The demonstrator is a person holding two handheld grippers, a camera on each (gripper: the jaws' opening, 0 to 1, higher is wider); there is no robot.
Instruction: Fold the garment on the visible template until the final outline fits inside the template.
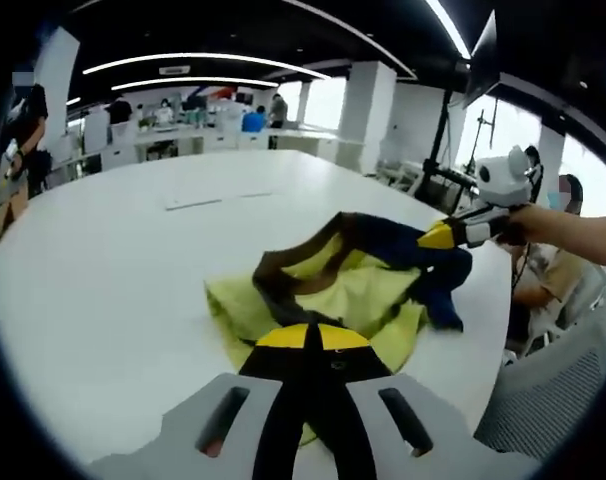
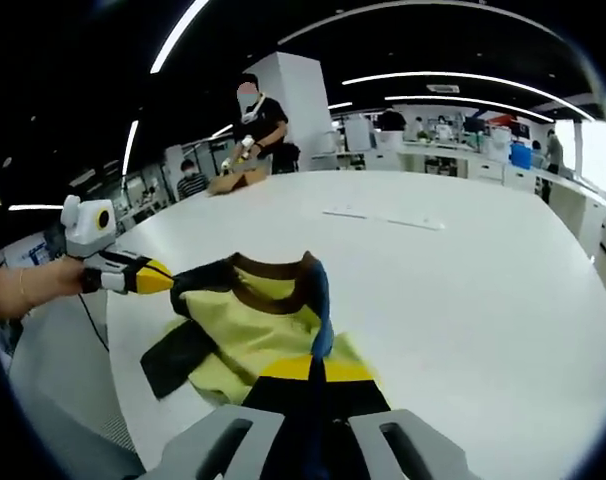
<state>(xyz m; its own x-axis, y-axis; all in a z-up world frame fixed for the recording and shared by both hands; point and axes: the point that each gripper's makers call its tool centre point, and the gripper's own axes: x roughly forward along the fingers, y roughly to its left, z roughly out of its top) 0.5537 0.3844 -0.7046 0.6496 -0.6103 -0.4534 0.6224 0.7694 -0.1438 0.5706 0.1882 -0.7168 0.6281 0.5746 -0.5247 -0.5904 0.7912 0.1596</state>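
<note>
Folding in progress, early stage. The garment (image 1: 328,290), a yellow shirt with a brown collar and dark blue sleeves, lies bunched on the white table (image 1: 113,260) with its outline irregular; no flat fold is finished. No template outline can be made out beneath it, so the fit cannot be judged. The left gripper (image 1: 305,335) has its jaws clenched on the near yellow hem. The right gripper (image 1: 438,236), entering the left gripper view from the right, has its jaws pinched on a blue sleeve raised off the table. In the right gripper view, that gripper (image 2: 316,365) grips blue fabric, and the left gripper (image 2: 163,277) holds the far edge. Remaining, by judgement: flatten, fold sleeves inward, fold the body
</note>
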